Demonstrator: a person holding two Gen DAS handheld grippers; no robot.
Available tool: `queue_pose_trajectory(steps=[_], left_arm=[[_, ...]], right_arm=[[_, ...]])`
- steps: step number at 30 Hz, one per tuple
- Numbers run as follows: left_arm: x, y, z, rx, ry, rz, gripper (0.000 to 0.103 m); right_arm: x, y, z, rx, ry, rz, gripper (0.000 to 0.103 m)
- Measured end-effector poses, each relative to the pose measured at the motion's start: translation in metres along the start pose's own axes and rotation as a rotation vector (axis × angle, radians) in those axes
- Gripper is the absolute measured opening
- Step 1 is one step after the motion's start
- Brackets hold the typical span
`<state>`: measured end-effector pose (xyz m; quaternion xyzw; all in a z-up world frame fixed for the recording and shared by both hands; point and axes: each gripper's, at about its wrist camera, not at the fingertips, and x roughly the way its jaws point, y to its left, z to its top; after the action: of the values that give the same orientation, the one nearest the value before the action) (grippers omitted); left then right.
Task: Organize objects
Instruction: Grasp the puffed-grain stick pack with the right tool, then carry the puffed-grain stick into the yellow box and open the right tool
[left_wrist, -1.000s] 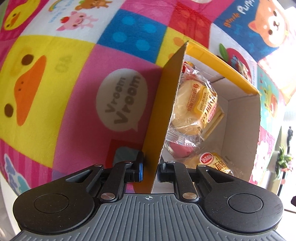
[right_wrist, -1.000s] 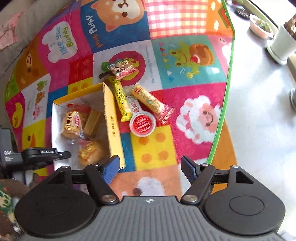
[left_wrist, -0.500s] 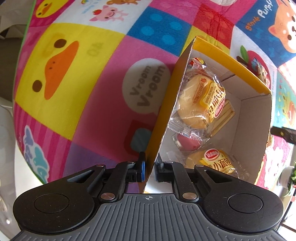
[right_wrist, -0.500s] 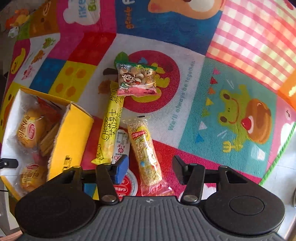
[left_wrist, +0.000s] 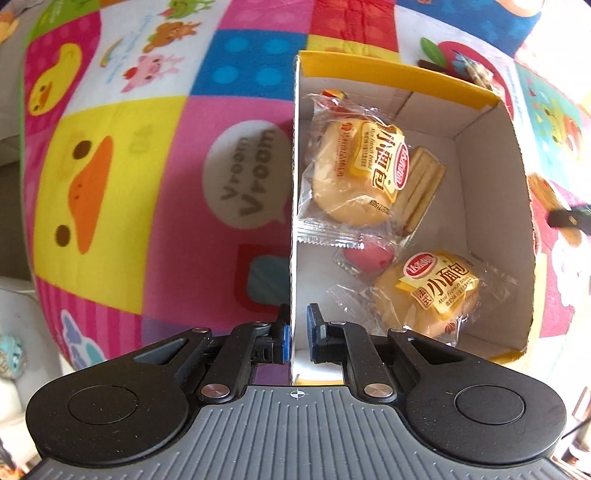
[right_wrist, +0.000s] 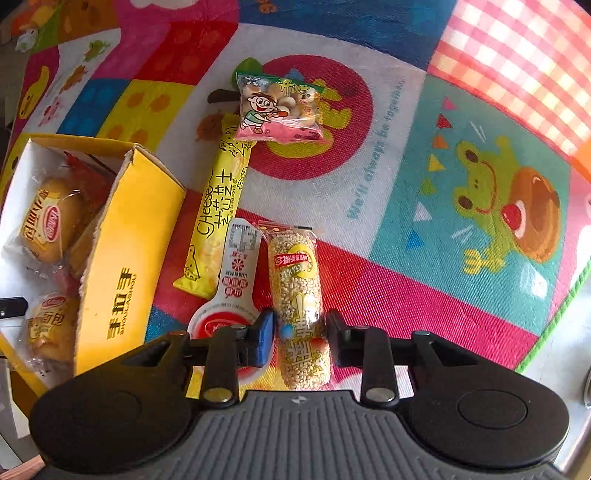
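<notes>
Right hand-held gripper (right_wrist: 300, 338) around rice bar (right_wrist: 299, 306)

A home, on the floor of a play area.
A bright children's mat (right_wrist: 406, 155) with cartoon animals covers the floor; wrapped snacks (right_wrist: 280, 110) and a box (left_wrist: 491, 206) lie on it.

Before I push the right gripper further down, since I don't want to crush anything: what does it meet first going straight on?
The right gripper already straddles the grain bar, its jaws just closed against it. Straight on it likely meets only the play mat beneath.
</notes>
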<state>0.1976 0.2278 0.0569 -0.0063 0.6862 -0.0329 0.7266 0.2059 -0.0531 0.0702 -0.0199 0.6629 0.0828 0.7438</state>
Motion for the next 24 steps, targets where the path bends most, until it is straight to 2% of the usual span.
queue_pose_trajectory(steps=[8, 14, 24], left_arm=[[0.006, -0.006, 0.009, 0.092, -0.018, -0.047, 0.010], [0.005, 0.002, 0.008, 0.077, -0.028, -0.095, 0.009], [0.003, 0.009, 0.002, 0.099, -0.044, -0.154, 0.011]], right_arm=[[-0.083, -0.001, -0.062, 0.233, -0.064, 0.032, 0.028], [-0.132, 0.033, -0.100, 0.358, -0.078, 0.062, 0.028], [-0.174, 0.118, -0.142, 0.367, -0.049, 0.082, 0.028]])
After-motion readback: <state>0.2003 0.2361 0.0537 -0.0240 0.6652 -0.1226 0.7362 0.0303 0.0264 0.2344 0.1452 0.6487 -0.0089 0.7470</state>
